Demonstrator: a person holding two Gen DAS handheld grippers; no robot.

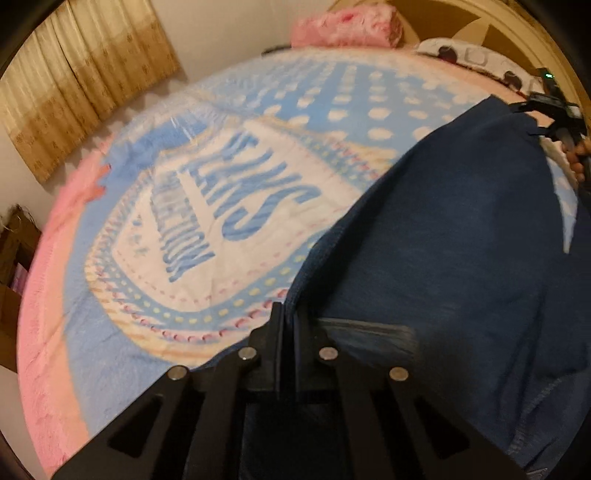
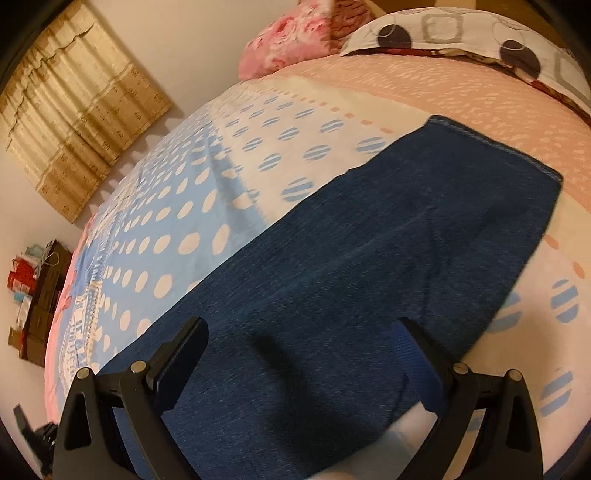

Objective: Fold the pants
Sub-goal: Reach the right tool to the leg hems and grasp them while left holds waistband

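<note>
At the far left we see pleated, tan fabric curtains [image 1: 88,85] hanging against a pale wall. Next comes the bed [image 2: 424,88], covered by a fleecy blanket [image 1: 155,206] in light blue with white dots, a pink border and a large blue-lettered emblem; in the right wrist view its surface turns cream with striped blue dots and then peach near the head. A fluffy pink folded cover [image 2: 291,44] and a white pillow with dark round patterns [image 2: 480,33] lie at the head of the bed.

The dark blue, finely woven denim pants [image 2: 369,258] lie flat across the blanket, one long smooth panel ending in a stitched hem near the peach band.

Our left hand-held gripper [image 1: 288,332], made of matte black plastic with silver rivets, has its fingers pressed together on a fold of the pants' edge, which rises slightly into a ridge there.

Our right hand-held gripper [image 2: 299,369] is spread wide, its flat black fingers [image 2: 181,358] just above the denim, one at each side of the panel, with a soft shadow between them. In the left wrist view it appears small at the far right edge, beside the cloth.
</note>
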